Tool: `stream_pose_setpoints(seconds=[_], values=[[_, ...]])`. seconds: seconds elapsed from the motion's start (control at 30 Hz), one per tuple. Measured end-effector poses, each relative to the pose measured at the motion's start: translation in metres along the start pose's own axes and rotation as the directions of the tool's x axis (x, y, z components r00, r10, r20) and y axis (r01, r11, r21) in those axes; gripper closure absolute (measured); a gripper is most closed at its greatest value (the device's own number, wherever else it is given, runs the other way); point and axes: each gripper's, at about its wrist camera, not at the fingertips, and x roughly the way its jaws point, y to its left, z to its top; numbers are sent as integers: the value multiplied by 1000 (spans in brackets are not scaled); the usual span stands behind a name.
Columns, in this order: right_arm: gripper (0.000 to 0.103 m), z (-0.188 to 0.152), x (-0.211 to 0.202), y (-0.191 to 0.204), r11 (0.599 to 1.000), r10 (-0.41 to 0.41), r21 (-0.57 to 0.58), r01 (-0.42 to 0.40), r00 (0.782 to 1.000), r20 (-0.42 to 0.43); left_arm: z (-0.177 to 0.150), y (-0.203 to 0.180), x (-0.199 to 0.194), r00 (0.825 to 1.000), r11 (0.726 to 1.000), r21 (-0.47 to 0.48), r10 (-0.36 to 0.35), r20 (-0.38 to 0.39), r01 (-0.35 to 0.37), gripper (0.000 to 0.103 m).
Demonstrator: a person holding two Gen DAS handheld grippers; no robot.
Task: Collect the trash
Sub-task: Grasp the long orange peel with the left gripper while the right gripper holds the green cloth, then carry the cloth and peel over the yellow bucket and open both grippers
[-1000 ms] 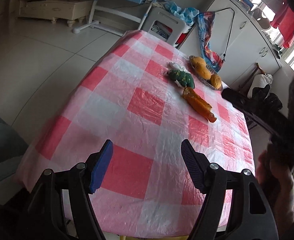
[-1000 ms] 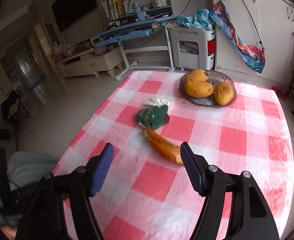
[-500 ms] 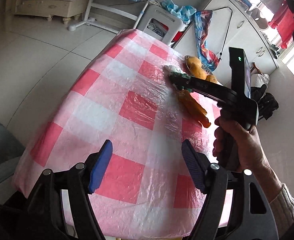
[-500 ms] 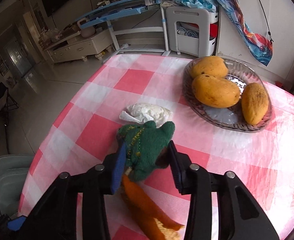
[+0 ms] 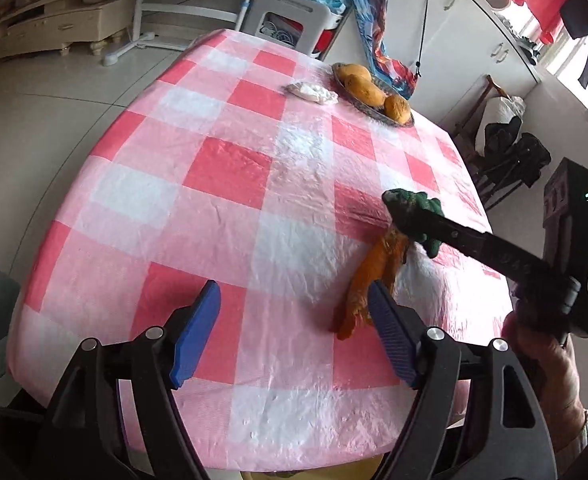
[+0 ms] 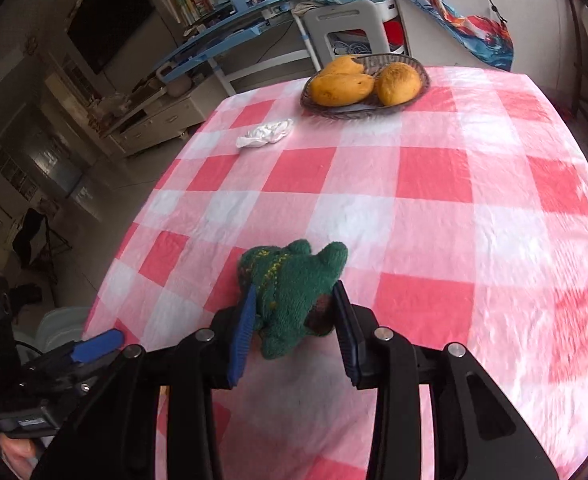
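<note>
My right gripper [image 6: 294, 320] is shut on the green knitted top of a stuffed carrot toy [image 6: 290, 288]. In the left wrist view the right gripper [image 5: 410, 220] holds the toy's green top [image 5: 414, 208] above the table while its orange body [image 5: 374, 276] hangs down to the cloth. My left gripper [image 5: 294, 332] is open and empty near the table's front edge, with its right finger just in front of the orange body. A crumpled white tissue [image 6: 266, 134] lies at the far side of the table; it also shows in the left wrist view [image 5: 312, 92].
A pink-and-white checked cloth covers the table [image 5: 222, 172]. A glass dish of mangoes [image 6: 364, 80] stands at the far edge, next to the tissue. Pale bins [image 6: 60, 320] stand on the floor left of the table. A white plastic cart [image 5: 294, 12] stands behind the table.
My right gripper has closed on the toy's green top and pulled it back across the table toward the front edge. The tissue stayed where it was. My left gripper stayed open.
</note>
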Motion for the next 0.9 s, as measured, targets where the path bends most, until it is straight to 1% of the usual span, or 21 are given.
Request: stream_pose_setpoints(seconds=[0.07, 0.13, 0.27, 0.37, 0.43, 0.53, 0.6, 0.63, 0.67, 0.73, 0.8, 0.83, 0.9], values=[[66, -5, -14, -8, 999, 5, 33, -5, 1000, 7, -5, -7, 1, 1000, 999, 33, 8, 14, -9, 27], [66, -12, -25, -15, 999, 5, 54, -5, 1000, 9, -7, -14, 3, 1000, 997, 70, 15, 19, -17, 27], [65, -34, -43, -24, 996, 1, 91, -2, 1000, 16, -10, -27, 6, 997, 991, 121, 54, 58, -60, 27], [65, -47, -52, -27, 995, 6, 101, -7, 1000, 17, -7, -39, 7, 995, 986, 155, 47, 90, -60, 27], [65, -55, -55, -27, 994, 11, 110, -13, 1000, 18, -5, -51, 10, 993, 978, 198, 48, 103, -68, 27], [65, -66, -61, -27, 992, 7, 125, -10, 1000, 20, -4, -69, 21, 991, 957, 267, 83, 109, -110, 28], [65, -74, -67, -32, 990, 11, 144, -15, 1000, 27, -6, -76, 29, 991, 948, 295, 97, 94, -121, 48], [65, -79, -70, -34, 988, 11, 151, -15, 999, 31, -8, -78, 33, 991, 943, 309, 107, 77, -125, 71], [65, -82, -71, -35, 987, 10, 158, -15, 999, 33, -9, -78, 35, 992, 941, 317, 104, 71, -122, 83], [65, -87, -72, -35, 985, 11, 170, -17, 999, 34, -11, -76, 30, 993, 942, 315, 93, 78, -113, 86], [65, -92, -73, -35, 985, 13, 173, -19, 999, 35, -12, -70, 20, 992, 950, 295, 78, 94, -103, 87], [65, -93, -73, -33, 985, 14, 169, -20, 999, 37, -12, -66, 15, 993, 956, 280, 63, 98, -88, 87], [65, -94, -76, -29, 988, 21, 154, -29, 999, 50, -13, -55, 4, 995, 971, 238, 10, 99, -33, 87]])
